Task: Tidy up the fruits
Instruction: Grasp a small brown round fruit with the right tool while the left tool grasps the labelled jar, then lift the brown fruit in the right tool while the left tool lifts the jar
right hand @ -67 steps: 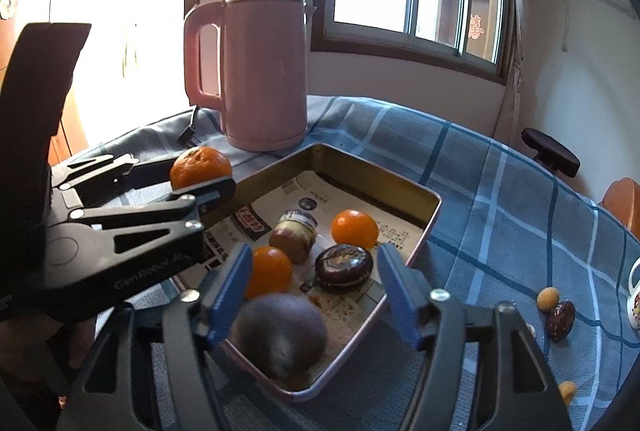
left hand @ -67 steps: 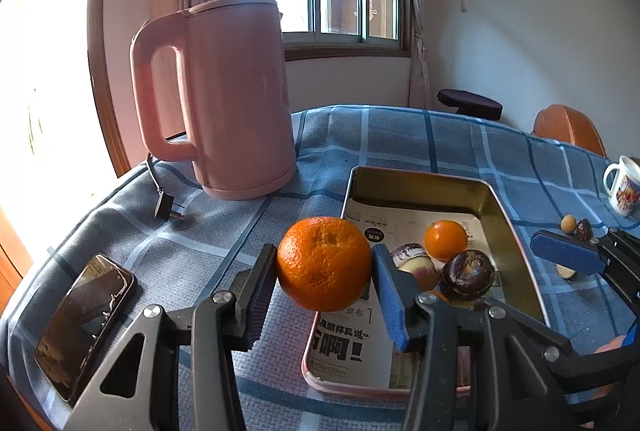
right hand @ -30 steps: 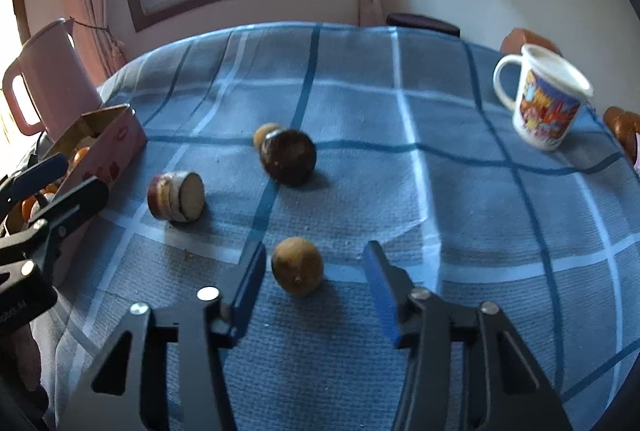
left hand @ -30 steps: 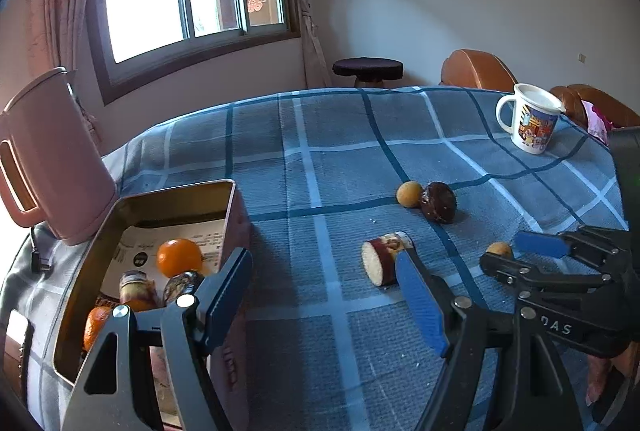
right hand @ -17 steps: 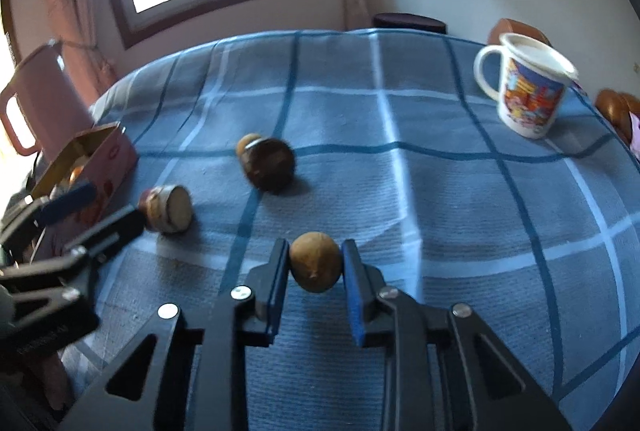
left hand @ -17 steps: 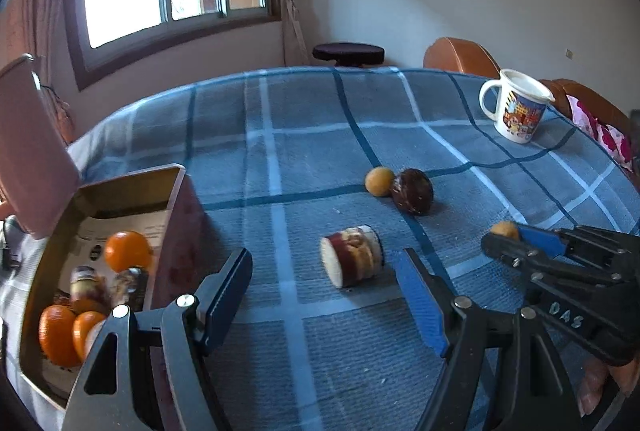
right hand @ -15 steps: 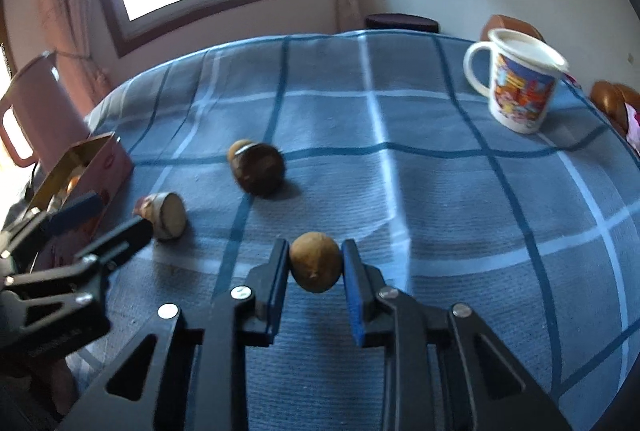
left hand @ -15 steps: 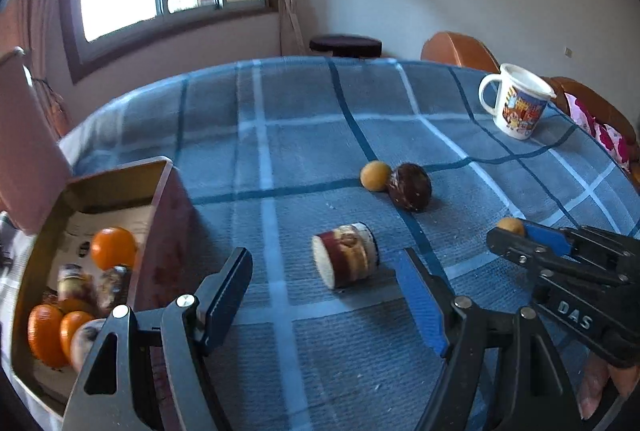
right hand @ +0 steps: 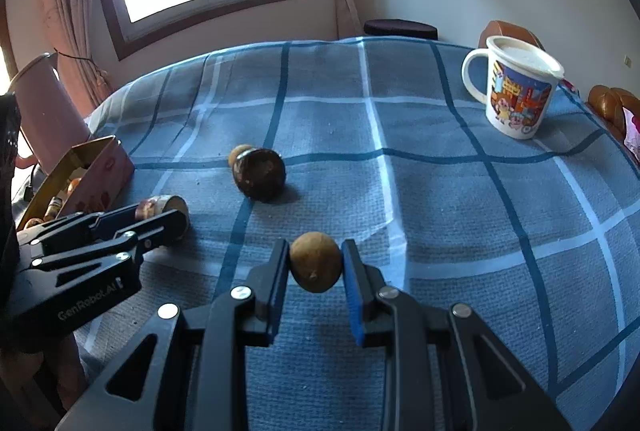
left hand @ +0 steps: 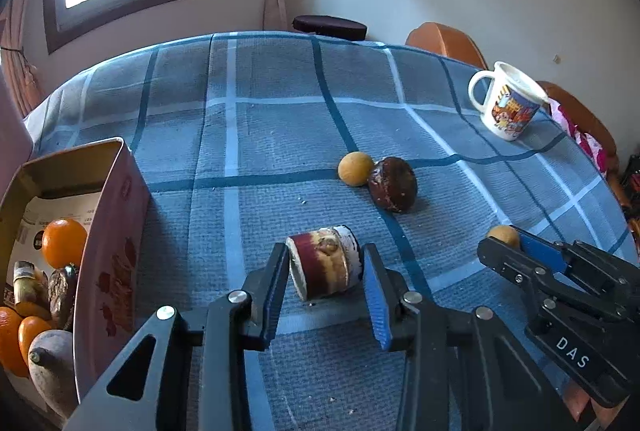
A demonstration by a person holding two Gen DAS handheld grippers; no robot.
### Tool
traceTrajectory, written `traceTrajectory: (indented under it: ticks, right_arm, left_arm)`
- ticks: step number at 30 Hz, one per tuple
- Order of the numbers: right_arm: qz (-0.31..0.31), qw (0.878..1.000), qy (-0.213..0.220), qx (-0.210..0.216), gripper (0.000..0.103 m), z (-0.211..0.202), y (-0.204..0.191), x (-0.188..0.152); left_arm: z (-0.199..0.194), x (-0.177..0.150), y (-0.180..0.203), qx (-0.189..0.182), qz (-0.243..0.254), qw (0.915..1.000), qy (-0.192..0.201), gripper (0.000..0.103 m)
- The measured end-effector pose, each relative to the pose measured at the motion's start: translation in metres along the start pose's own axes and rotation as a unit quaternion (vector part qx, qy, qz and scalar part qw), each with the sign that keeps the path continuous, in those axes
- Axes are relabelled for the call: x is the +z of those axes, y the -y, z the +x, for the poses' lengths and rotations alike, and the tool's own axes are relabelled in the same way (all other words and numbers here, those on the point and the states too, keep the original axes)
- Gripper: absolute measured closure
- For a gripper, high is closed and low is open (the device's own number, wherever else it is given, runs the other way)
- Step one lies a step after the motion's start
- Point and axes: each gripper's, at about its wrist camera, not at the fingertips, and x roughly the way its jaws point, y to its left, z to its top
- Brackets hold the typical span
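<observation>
My left gripper is shut on a cut cylindrical chunk of red-skinned fruit lying on the blue checked tablecloth. My right gripper is shut on a small round brown fruit and shows at the right of the left wrist view. A dark brown passion fruit and a small yellow fruit touch each other farther back. The metal tray at the left holds oranges and several other fruits.
A cartoon-printed white mug stands at the far right of the table. A pink kettle stands behind the tray at the left. Orange chairs and a dark stool lie beyond the table's far edge.
My left gripper has moved forward and closed on the cut fruit chunk. My right gripper still holds the small brown fruit, and has shifted slightly.
</observation>
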Motion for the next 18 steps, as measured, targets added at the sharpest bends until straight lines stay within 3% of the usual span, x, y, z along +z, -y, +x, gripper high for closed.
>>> traceTrajectory:
  ticks: [18]
  right_arm:
    - [-0.029, 0.999, 0.04, -0.005, 0.074, -0.016, -0.011, -0.002]
  left_arm:
    - [-0.041, -0.009, 0.013, 0.021, 0.05, 0.9938, 0.097, 0.064]
